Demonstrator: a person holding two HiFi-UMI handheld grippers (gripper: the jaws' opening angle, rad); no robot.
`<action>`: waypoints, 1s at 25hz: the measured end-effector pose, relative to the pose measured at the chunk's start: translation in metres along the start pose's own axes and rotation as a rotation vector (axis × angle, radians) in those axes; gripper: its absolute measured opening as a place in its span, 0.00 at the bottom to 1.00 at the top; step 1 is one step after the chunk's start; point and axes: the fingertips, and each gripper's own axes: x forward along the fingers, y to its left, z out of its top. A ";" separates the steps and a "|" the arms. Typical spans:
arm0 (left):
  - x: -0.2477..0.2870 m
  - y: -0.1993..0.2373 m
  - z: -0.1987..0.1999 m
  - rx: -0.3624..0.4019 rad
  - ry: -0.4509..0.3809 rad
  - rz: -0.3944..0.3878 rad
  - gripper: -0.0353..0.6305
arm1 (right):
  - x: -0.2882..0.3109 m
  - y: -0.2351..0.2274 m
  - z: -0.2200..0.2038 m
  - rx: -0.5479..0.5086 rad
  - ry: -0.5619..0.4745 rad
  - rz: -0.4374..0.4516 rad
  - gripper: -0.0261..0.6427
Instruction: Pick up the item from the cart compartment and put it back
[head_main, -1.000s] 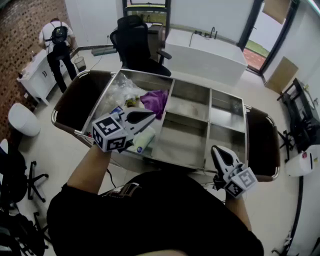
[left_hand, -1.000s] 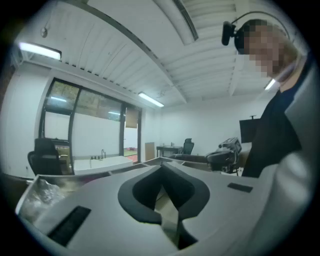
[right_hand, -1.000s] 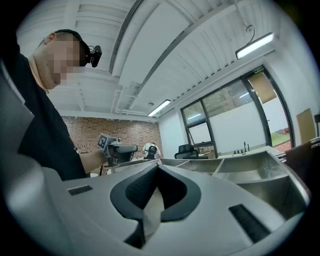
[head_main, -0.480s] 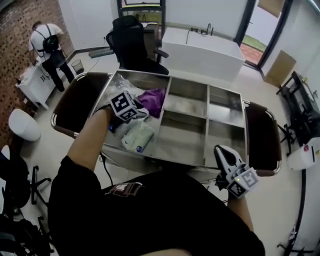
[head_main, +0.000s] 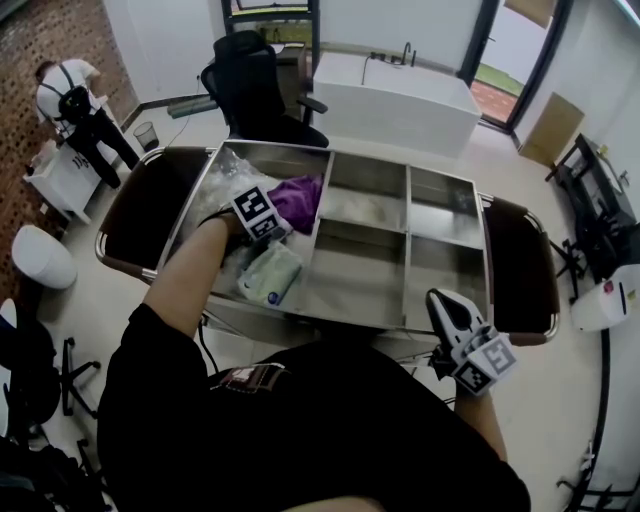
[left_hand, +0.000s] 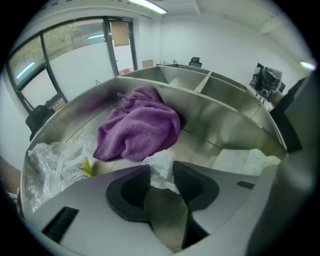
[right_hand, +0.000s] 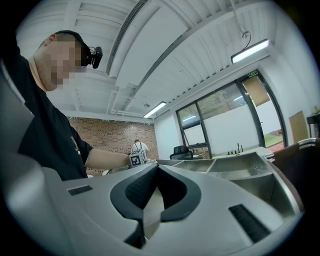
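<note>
The steel cart (head_main: 407, 240) is the biggest thing in front of me, a tray split into compartments with a brown panel at each end. Beyond it stand a white tub (head_main: 395, 95) and a black office chair (head_main: 255, 85). All the clutter lies in the long compartment at the cart's left end.

The largest piece there is a purple cloth (left_hand: 137, 127), heaped against the far part of that compartment. To its left lies a crumpled clear plastic bag (left_hand: 55, 167) with something yellow-labelled inside. Nearer me, on the compartment's floor, lies a pale green-and-white packet (head_main: 268, 275).

Smallest is a crumpled white wad (left_hand: 159, 161), just in front of the cloth. My left claw (left_hand: 160, 172) is down inside this same compartment, pointing at the cloth. Its jaws stand well apart and are closing, with the white wad between their tips. I cannot tell whether the pads press on it yet; it rests low in the compartment.

My right claw (head_main: 437, 298) hangs outside the cart, by its near right corner, jaws together with nothing in them.
</note>
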 end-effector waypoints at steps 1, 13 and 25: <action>0.000 0.001 0.000 -0.001 -0.003 0.012 0.27 | -0.001 0.000 0.000 0.000 -0.001 -0.001 0.04; -0.154 -0.034 0.069 -0.133 -0.691 0.120 0.08 | 0.007 0.001 -0.001 -0.018 0.010 0.030 0.04; -0.171 -0.194 0.091 -0.236 -1.214 -0.201 0.07 | 0.025 0.008 0.000 -0.037 0.005 0.067 0.04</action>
